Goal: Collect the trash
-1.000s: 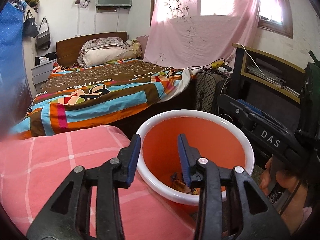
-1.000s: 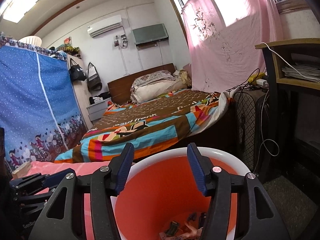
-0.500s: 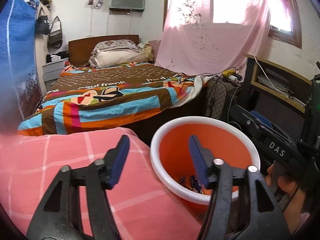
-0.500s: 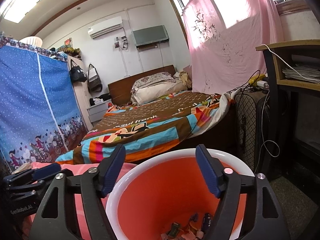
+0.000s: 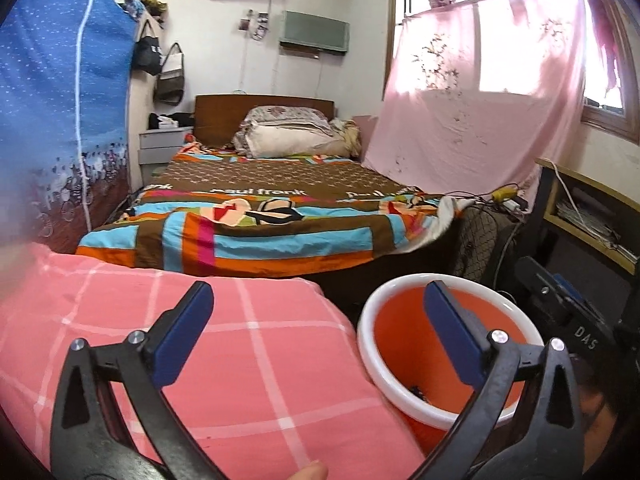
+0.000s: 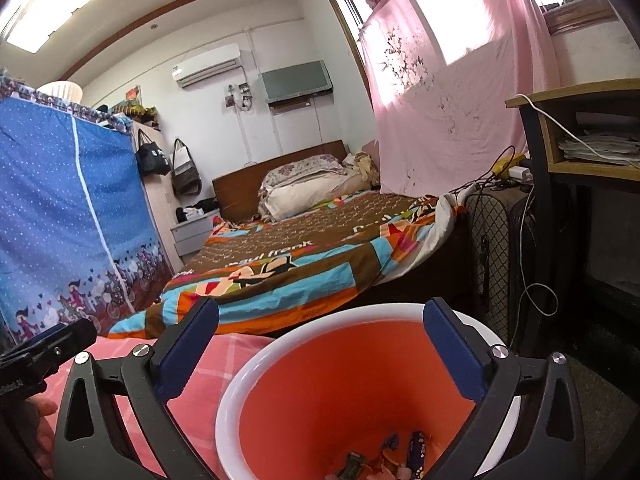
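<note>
An orange bin with a white rim (image 6: 256, 364) stands on the floor beside a pink checked bedcover (image 5: 248, 364). Several small wrappers (image 6: 384, 456) lie at its bottom. My right gripper (image 6: 318, 344) is wide open and empty, over the bin's mouth. My left gripper (image 5: 316, 328) is wide open and empty, over the edge of the pink cover, with the bin (image 5: 370, 344) under its right finger. Nothing is between either pair of fingers.
A bed with a striped quilt (image 5: 260, 224) lies beyond. A blue fabric wardrobe (image 6: 60, 216) stands at left. A dark suitcase (image 6: 492, 256) and a wooden shelf (image 6: 580, 136) with cables stand at right. A pink curtain (image 5: 472, 112) hangs behind.
Both grippers have opened wider. The left gripper has pulled back and left, so the bin sits further right in its view. The right gripper has stayed over the bin.
</note>
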Demonstrator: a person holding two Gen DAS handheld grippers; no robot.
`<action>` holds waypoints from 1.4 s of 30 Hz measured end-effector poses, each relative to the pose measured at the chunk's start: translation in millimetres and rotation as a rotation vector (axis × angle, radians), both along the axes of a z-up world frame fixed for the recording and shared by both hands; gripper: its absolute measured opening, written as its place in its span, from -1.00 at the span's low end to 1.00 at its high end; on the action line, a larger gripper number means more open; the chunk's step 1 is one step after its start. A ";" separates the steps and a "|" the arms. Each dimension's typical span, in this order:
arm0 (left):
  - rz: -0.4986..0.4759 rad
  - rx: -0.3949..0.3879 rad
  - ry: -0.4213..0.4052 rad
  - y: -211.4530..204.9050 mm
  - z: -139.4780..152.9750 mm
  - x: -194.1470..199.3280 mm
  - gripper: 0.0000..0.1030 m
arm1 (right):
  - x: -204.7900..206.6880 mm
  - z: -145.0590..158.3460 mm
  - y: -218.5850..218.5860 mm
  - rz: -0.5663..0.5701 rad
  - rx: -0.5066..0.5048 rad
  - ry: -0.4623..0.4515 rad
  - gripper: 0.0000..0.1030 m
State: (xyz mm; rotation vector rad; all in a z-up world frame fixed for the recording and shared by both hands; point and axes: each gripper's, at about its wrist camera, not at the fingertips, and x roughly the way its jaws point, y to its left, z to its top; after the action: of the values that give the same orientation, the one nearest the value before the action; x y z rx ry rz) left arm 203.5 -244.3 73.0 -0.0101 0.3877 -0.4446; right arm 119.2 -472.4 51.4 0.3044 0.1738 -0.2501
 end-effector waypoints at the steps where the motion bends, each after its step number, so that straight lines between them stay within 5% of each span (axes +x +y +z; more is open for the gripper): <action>1: 0.007 0.002 -0.002 1.0 -0.1 -0.2 1.00 | 0.0 0.7 1.4 0.001 -0.003 -0.001 1.00; 19: 0.145 -0.039 -0.057 69.6 5.8 -34.4 1.00 | -23.3 27.3 73.1 0.057 -0.167 -0.114 1.00; 42: 0.321 -0.061 -0.100 150.8 -2.2 -103.2 1.00 | -71.9 38.2 137.6 0.155 -0.220 -0.171 1.00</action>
State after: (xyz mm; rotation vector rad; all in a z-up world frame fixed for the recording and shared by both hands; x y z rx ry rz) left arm 100.3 -93.5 70.8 -0.1076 0.2674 -0.1394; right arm 47.2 -334.8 89.7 0.0923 0.0004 -0.0873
